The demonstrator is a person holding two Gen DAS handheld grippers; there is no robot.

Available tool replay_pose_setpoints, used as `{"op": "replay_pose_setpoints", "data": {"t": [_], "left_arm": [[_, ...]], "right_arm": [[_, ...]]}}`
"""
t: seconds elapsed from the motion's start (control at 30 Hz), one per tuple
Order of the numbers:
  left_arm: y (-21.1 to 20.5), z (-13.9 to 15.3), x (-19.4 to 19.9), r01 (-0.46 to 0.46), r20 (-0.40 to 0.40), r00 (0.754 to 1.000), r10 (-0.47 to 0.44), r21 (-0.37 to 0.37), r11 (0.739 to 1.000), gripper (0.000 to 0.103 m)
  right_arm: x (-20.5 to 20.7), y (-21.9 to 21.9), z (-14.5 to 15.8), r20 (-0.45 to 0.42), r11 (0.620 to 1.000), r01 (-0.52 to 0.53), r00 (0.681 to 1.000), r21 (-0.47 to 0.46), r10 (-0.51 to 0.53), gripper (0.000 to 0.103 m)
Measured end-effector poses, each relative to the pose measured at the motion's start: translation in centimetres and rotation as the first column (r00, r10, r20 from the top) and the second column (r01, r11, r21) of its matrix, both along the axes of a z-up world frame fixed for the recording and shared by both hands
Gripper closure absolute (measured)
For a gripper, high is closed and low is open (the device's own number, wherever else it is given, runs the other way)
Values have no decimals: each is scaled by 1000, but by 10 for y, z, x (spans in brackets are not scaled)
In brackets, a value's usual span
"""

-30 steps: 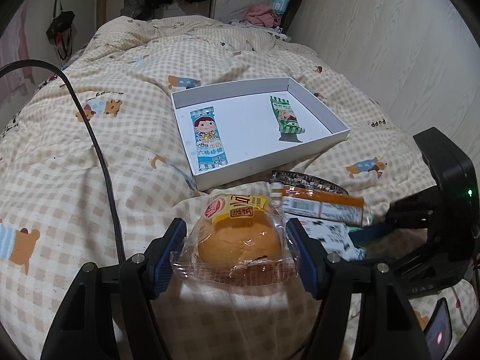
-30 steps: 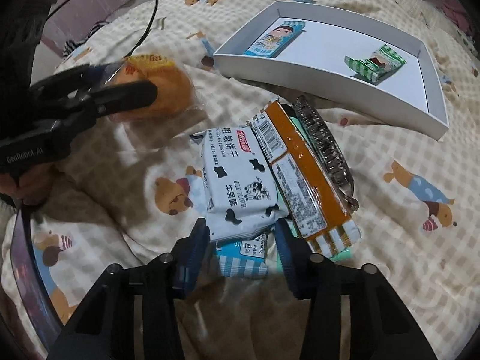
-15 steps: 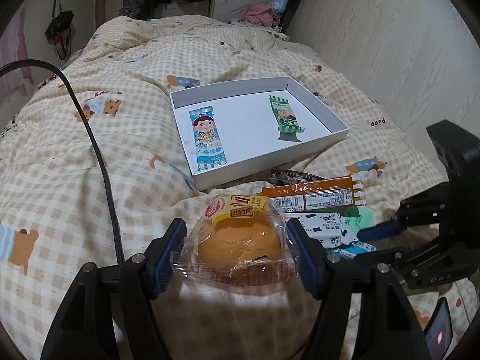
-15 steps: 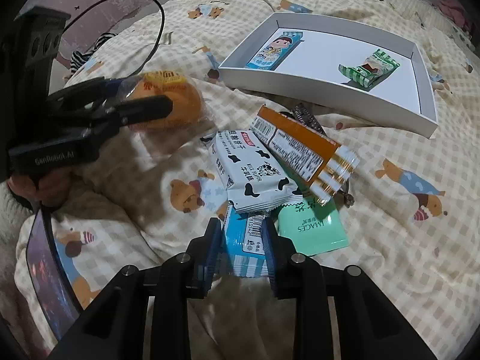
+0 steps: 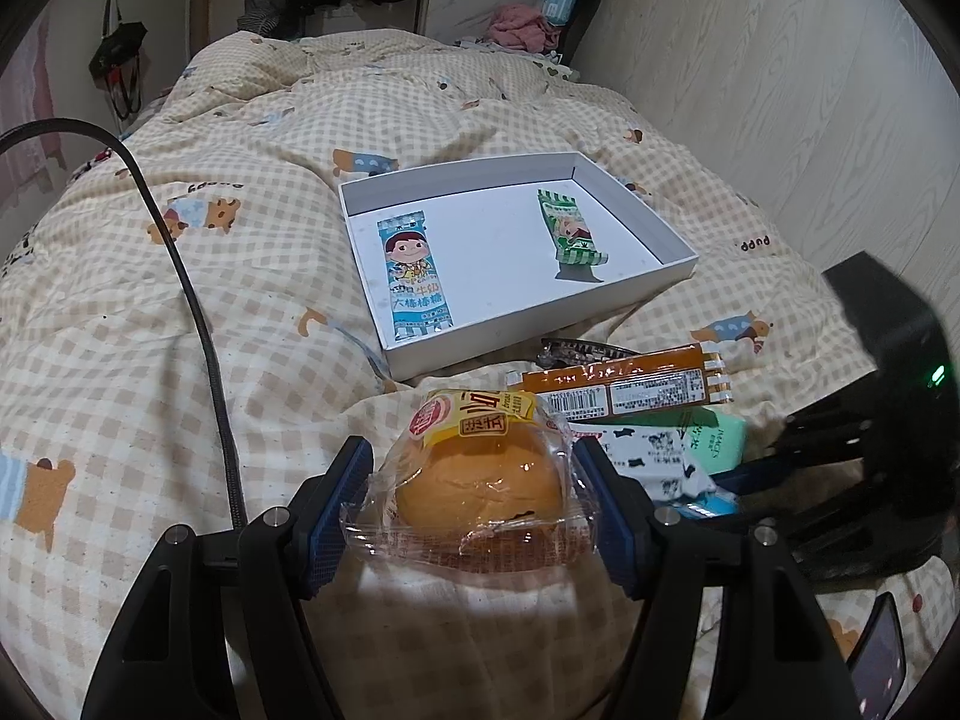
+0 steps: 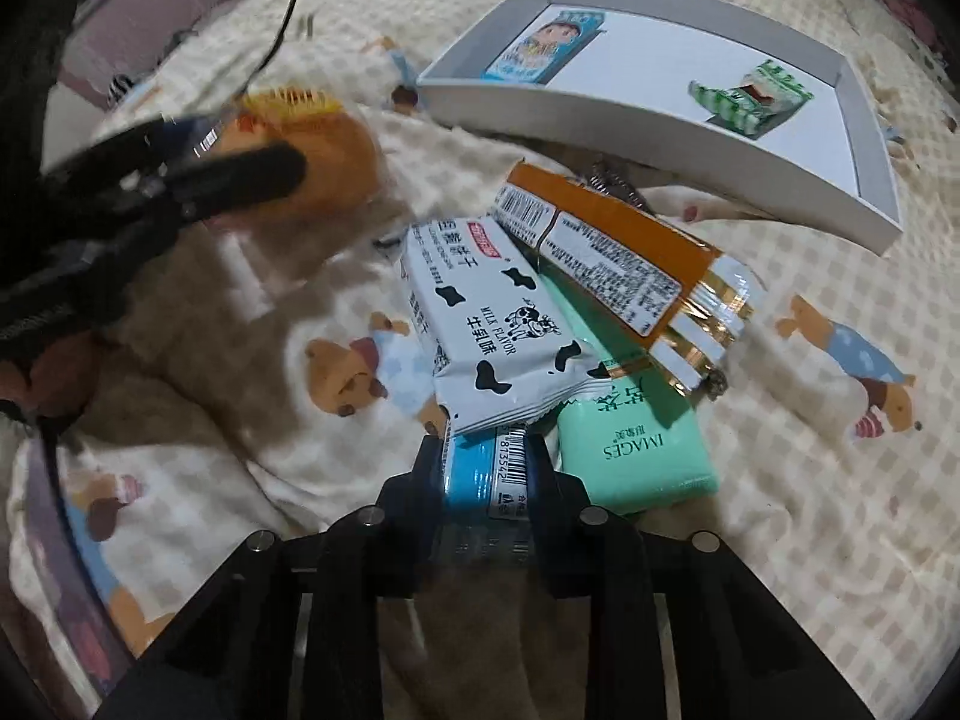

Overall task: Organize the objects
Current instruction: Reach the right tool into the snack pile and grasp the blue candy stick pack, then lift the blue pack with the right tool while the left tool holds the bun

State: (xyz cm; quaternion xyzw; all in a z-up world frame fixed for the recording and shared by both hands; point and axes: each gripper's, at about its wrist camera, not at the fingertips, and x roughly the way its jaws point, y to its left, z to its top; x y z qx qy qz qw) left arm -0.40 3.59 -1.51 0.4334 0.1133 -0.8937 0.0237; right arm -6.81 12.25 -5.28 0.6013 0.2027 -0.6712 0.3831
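Left gripper (image 5: 474, 501) is pinching the wrapped bun (image 5: 480, 483); right gripper (image 6: 485, 471) is clamping a blue packet (image 6: 483, 468), seemingly tucked under the cow-print biscuit pack (image 6: 486, 324).

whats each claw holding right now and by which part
Left claw: wrapped bun, gripped by its sides. Right claw: blue packet, pinched at its near end.
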Motion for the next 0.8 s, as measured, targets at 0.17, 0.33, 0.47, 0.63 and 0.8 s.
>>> {"op": "replay_pose_setpoints", "data": {"t": [0.17,0.33,0.47,0.63,0.8], "left_arm": [[1,0,0,7,5,1000,-7,0,1000,31],[1,2,1,18,3,1000,-18,-1,1000,31],[1,2,1,23,5,1000,-23,0,1000,31],[1,2,1,23,5,1000,-23,0,1000,31],[1,2,1,24,5,1000,-24,-1,1000,31]], "right_arm": [[4,42,31,51,999,48,998,-12,-47,77],[12,90,71,-54,993,121,991,-2,-121,77],[14,106,96,-286,980,182,946,84,-151,77],[6,118,82,-340,950,216,931,223,-132,70],[2,115,79,-332,959,174,939,222,-94,32]]}}
